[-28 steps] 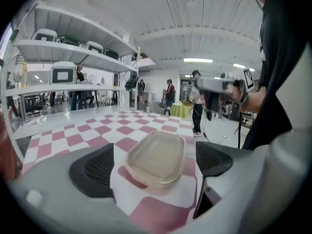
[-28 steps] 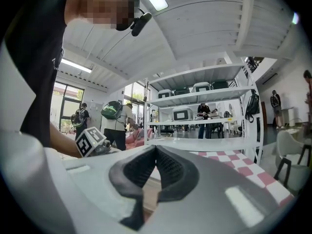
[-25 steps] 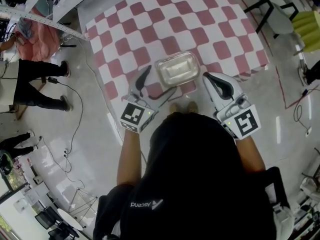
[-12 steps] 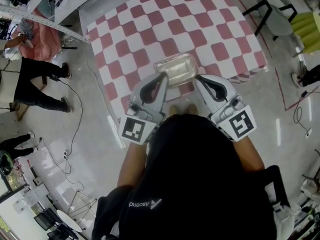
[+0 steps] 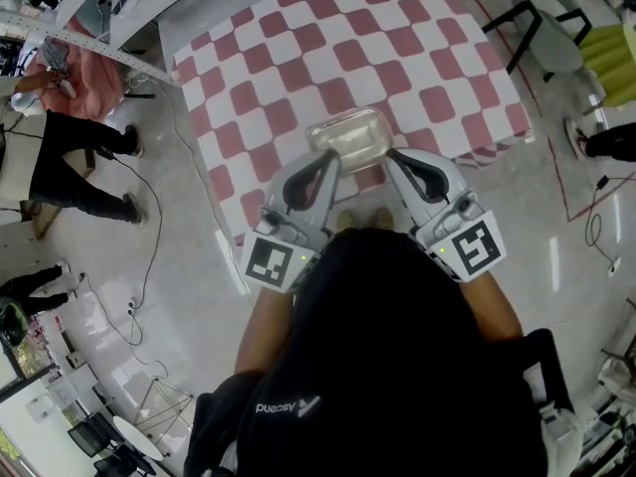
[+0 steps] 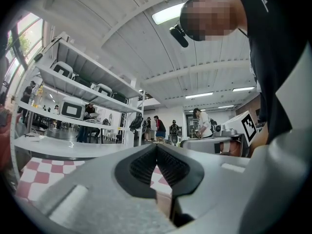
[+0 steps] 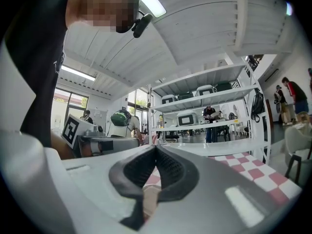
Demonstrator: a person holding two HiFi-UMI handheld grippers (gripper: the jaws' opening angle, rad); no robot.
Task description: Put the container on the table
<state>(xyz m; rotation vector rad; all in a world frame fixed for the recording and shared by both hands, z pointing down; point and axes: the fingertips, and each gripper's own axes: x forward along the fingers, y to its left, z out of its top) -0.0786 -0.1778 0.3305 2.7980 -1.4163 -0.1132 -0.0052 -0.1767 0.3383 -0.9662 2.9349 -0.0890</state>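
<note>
A clear plastic container [image 5: 348, 133] sits on the near edge of the red-and-white checkered table [image 5: 288, 58]. My left gripper [image 5: 331, 157] is shut, its tip at the container's near left corner. My right gripper [image 5: 390, 155] is shut too, its tip at the near right corner. In the left gripper view the jaws [image 6: 156, 146] meet with nothing visible between them. The right gripper view shows the same for its jaws [image 7: 156, 147]. The container is hidden in both gripper views, so I cannot tell whether either tip pinches its rim.
The table's near edge [image 5: 298, 217] runs just below the grippers, with my shoes behind it. A chair [image 5: 545, 26] stands at the upper right. A person [image 5: 70, 157] stands at the left by shelving [image 5: 89, 38]. Cables [image 5: 149, 266] trail across the floor.
Both grippers have swung inward to the container's near corners. The left one rose and its jaws went from open to shut. The container has stayed in place.
</note>
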